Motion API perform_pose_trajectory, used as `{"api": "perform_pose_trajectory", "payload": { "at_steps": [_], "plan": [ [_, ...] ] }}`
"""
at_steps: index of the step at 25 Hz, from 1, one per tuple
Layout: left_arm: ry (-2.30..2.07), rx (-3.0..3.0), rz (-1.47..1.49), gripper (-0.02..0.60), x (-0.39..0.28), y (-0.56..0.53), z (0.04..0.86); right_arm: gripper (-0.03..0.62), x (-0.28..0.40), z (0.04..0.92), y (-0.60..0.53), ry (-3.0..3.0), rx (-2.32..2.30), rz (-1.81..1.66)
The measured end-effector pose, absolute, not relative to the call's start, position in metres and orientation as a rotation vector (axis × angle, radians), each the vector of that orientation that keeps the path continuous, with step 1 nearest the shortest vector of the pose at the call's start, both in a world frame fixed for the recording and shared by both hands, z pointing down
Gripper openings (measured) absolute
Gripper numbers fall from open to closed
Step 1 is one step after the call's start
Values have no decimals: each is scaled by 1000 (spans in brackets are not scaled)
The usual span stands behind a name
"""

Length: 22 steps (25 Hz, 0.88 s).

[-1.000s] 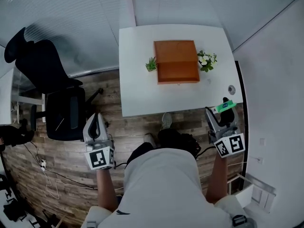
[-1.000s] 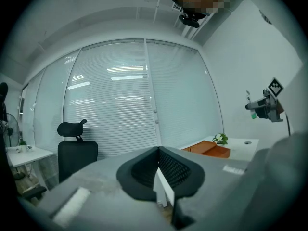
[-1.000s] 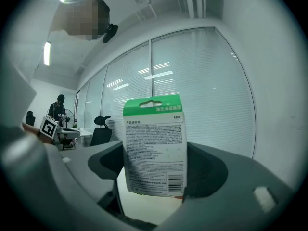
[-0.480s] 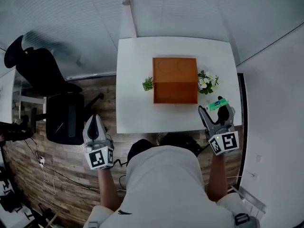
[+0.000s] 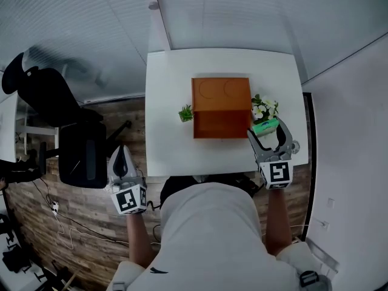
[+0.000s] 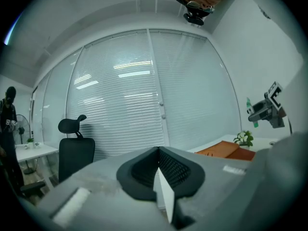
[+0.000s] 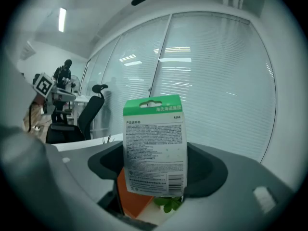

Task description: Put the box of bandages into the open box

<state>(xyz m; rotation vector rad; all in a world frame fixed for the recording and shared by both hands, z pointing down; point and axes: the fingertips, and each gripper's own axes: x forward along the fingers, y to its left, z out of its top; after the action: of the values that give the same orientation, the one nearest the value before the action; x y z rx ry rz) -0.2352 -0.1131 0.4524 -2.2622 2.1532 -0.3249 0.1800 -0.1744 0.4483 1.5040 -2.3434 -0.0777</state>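
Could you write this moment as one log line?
right claw: shut on bandage box | location: beside open box, not inside | left claw: shut, empty

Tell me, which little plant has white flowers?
The right plant, beside the orange box, has white flowers. The left plant, on the box's other side, is only green leaves.
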Motion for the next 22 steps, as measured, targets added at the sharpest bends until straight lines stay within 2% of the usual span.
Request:
{"api": "perform_pose_trajectory", "payload": {
  "at_steps": [11, 16, 22],
  "plan": [
    [2103, -2287, -359, 5, -244, -120, 452, 371, 117, 552, -208, -1784, 991, -631],
    [2117, -2288, -350, 5, -251, -119, 454, 371, 101, 609, -206, -1645, 708, -699],
    [2123, -2293, -342, 6, -256, -119, 458, 371, 104, 632, -199, -1616, 605, -655]
  ]
}}
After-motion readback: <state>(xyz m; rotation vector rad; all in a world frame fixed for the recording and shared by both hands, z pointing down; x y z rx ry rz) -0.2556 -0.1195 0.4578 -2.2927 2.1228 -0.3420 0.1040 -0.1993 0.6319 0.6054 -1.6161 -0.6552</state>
